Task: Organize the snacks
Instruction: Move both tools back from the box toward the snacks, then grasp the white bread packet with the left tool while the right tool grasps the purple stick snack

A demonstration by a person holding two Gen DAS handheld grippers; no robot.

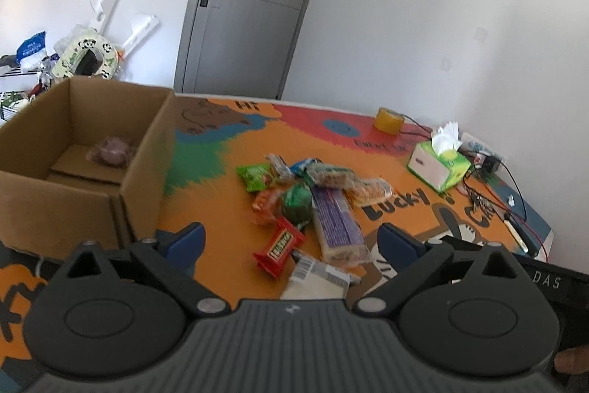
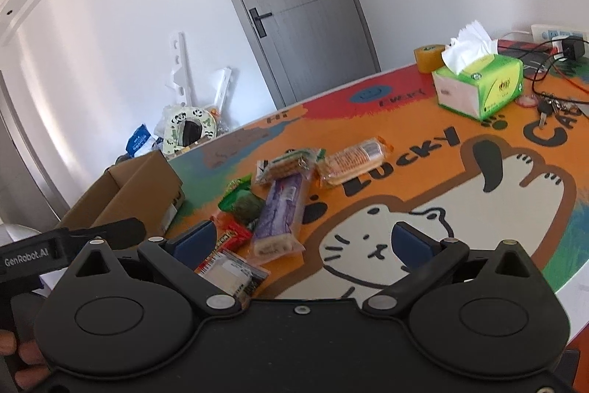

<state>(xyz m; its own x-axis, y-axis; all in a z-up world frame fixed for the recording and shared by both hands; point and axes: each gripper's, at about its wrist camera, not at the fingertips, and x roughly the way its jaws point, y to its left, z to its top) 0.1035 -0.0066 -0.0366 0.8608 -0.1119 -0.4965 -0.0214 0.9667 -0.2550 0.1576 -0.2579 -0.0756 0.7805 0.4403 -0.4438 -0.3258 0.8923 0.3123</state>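
Crinkly, light snacks (image 1: pixel 313 197) mid-tabletop (image 1: pixel 228 172) look slippery, best pinched at sealed ends; left tool (image 1: pixel 291 240) and right tool (image 2: pixel 302 240) gape empty.

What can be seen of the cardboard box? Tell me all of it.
The cardboard box is plain brown corrugated board, open at the top, standing upright at the left end of the table, left of the snack pile. Its bottom flaps show inside, and one wrapped brownish snack lies on them near the back. In the right wrist view a label shows on an outer side. Neither gripper touches it.
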